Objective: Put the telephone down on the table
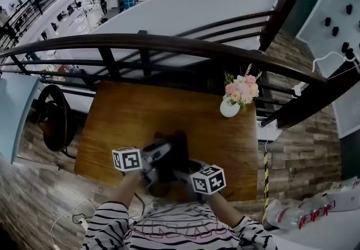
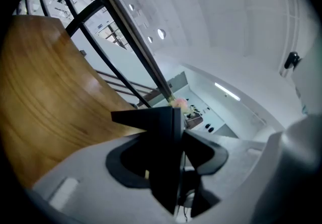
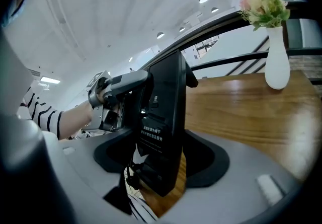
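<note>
**Head view.** Grasps the telephone (image 1: pixel 171 156) from two sides, with the left hand-held gripper (image 1: pixel 159 158) and the right hand-held gripper (image 1: pixel 183 171), each clenched on the dark body. Holds it over the near edge of the wooden worktop (image 1: pixel 124 114), well short of the white vase (image 1: pixel 229 107) of pink flowers and to the vase's left. Judged as the carry-in step, with the set-down not yet done. Shows a dark railing (image 1: pixel 169 45) just beyond the vase, plank flooring to the vase's right, and a lower hall far past it.

**Left gripper view.** Looks along jaws closed on the telephone (image 2: pixel 165 152), seen edge-on as a thin black slab. Catches glossy wood on the left and the flowers small behind the slab's top.

**Right gripper view.** Finds the telephone (image 3: pixel 163 132) upright between the pressing jaws, its labelled face showing, with bare wood between it and the vase (image 3: pixel 276 62).

**Next move.** Probably calls for lowering it level onto the wood, well clear of the vase, then loosening both grips together so nothing tips.
</note>
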Demonstrator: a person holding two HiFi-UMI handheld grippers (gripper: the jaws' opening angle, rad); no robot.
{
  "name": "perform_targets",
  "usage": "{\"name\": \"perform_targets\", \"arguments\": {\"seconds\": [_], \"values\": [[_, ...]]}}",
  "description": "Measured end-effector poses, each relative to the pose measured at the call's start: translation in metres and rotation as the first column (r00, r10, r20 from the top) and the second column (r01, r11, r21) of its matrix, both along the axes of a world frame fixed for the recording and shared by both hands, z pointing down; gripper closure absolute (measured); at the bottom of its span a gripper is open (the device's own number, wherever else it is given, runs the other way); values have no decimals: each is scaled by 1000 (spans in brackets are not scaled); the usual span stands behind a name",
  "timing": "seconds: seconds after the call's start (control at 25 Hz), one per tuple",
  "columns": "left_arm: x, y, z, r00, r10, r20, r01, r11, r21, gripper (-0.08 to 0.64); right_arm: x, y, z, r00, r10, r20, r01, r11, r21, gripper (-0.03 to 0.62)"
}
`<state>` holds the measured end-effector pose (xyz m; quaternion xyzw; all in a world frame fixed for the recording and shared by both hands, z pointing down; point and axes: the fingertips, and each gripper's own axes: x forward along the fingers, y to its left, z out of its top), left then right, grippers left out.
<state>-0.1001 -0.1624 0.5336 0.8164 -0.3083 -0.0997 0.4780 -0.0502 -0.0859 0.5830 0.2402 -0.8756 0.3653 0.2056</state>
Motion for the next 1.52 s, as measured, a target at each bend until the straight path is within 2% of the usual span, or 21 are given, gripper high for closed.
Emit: {"name": "perform_targets", "arguments": {"seconds": [0.4,0.72,1.52], "values": [[15,-89,18,999,27,24,-27,1000,9,350,16,-90,15,998,50,33,-49,999,-14,305],[30,-159,33,998,60,-5,-60,998,20,351,25,-160,35,994,90,56,-89,996,-20,305],[58,-275,85,982,190,8,-190,981,42,351,42,-271,87,981,185,59,-182,982,-60,301]]}}
